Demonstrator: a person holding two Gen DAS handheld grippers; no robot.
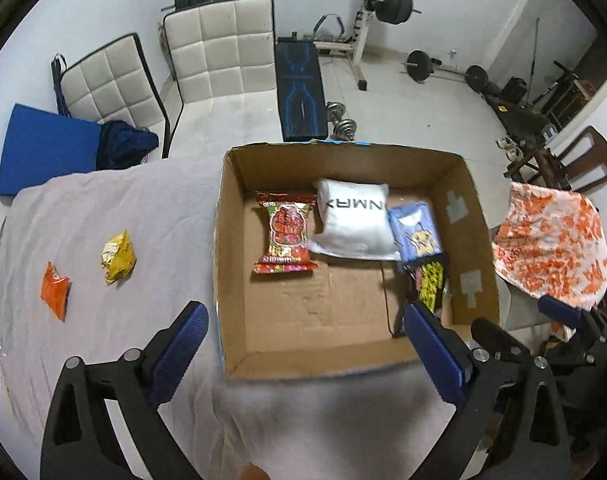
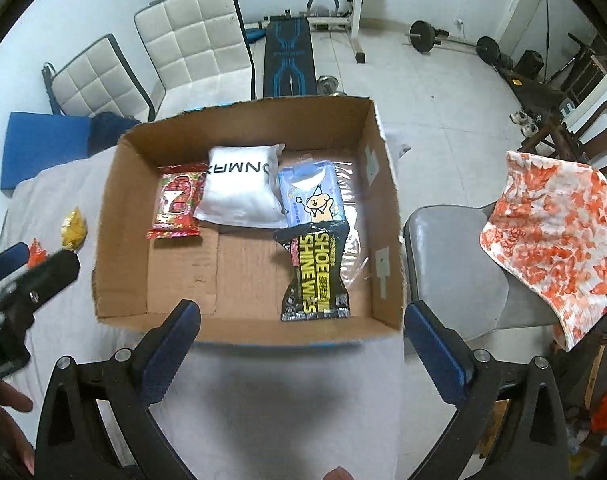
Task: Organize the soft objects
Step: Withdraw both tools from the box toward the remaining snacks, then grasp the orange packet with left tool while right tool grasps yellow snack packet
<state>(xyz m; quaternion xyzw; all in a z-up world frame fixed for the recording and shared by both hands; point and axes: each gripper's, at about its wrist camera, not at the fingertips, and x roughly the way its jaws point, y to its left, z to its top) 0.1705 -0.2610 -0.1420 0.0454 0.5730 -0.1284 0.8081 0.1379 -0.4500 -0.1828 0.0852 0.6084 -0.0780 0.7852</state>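
Note:
An open cardboard box (image 1: 231, 264) (image 2: 115, 216) sits on the cloth-covered table. Inside lie a red snack bag (image 1: 286, 234) (image 2: 178, 203), a white pouch (image 1: 355, 220) (image 2: 241, 188), a light blue wipes pack (image 1: 415, 230) (image 2: 313, 194) and a black and yellow shoe wipes pack (image 1: 429, 280) (image 2: 315, 276). A yellow packet (image 1: 118, 257) (image 2: 74, 227) and an orange packet (image 1: 55, 291) (image 2: 36, 255) lie on the cloth left of the box. My left gripper (image 1: 303, 320) is open and empty over the box's near left corner. My right gripper (image 2: 301, 320) is open and empty above the box's near wall.
The table wears a pale cloth (image 1: 103, 208). A grey chair (image 2: 451, 264) with an orange-patterned cloth (image 2: 555, 236) stands right of the box. White padded chairs (image 1: 219, 48), a blue mat (image 1: 43, 148) and weight gear (image 1: 391, 0) stand behind.

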